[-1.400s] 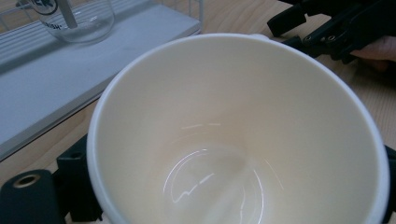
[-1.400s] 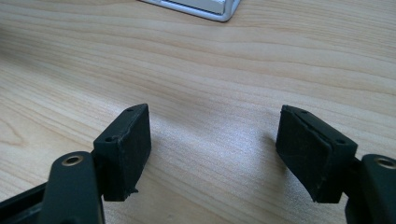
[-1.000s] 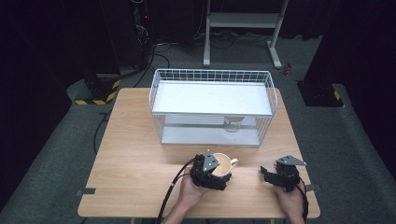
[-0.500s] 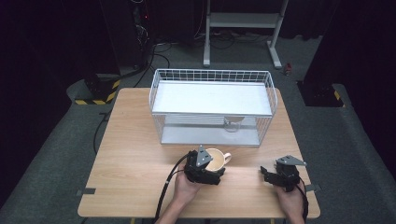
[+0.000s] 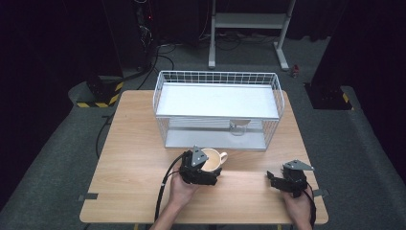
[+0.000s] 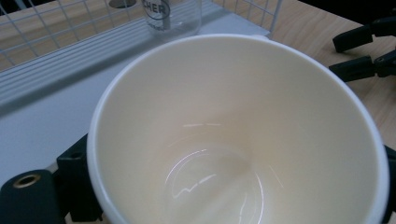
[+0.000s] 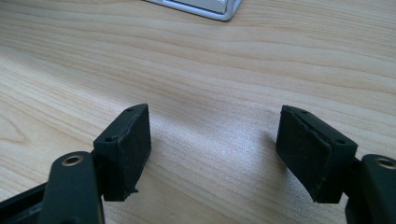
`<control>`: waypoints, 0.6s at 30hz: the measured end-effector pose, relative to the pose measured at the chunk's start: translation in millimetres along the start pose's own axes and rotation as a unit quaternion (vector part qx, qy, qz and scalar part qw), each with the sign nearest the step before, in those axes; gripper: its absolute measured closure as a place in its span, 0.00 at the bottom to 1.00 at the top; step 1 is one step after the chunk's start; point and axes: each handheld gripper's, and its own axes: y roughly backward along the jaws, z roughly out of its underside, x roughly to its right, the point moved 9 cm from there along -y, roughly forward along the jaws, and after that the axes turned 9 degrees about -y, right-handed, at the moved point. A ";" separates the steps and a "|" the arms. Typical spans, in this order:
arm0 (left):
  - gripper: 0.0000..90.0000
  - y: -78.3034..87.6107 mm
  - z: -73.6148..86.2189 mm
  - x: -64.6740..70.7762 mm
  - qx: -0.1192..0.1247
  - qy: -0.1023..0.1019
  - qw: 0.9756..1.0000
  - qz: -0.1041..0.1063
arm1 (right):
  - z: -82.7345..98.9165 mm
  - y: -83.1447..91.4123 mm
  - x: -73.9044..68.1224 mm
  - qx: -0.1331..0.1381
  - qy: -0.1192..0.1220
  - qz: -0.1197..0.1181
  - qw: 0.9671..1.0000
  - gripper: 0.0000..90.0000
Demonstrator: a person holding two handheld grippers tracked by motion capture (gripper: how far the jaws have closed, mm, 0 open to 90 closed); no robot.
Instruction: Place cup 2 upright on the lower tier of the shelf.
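Cream mug [image 5: 213, 158] sits low centre of the high view, just in front of the wire basket [image 5: 159, 103], clamped in your left gripper [image 5: 207, 173]. Your left gripper view has its pale bowl [image 6: 233, 135] across most of the frame, black jaws at the lower corners against its sides. A clear glass [image 5: 238, 127] stands inside the basket, upper centre there [image 6: 170, 16]. Your right gripper [image 5: 274, 180] rests at lower right on the wooden table [image 5: 129, 158], jaws parted wide over bare wood, nothing between them [image 7: 215, 154].
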 end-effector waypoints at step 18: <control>0.10 -15.4 2.0 -25.3 -0.009 0.031 0.999 -0.022 | 0.0 0.0 0.0 0.000 0.000 0.000 1.000 0.29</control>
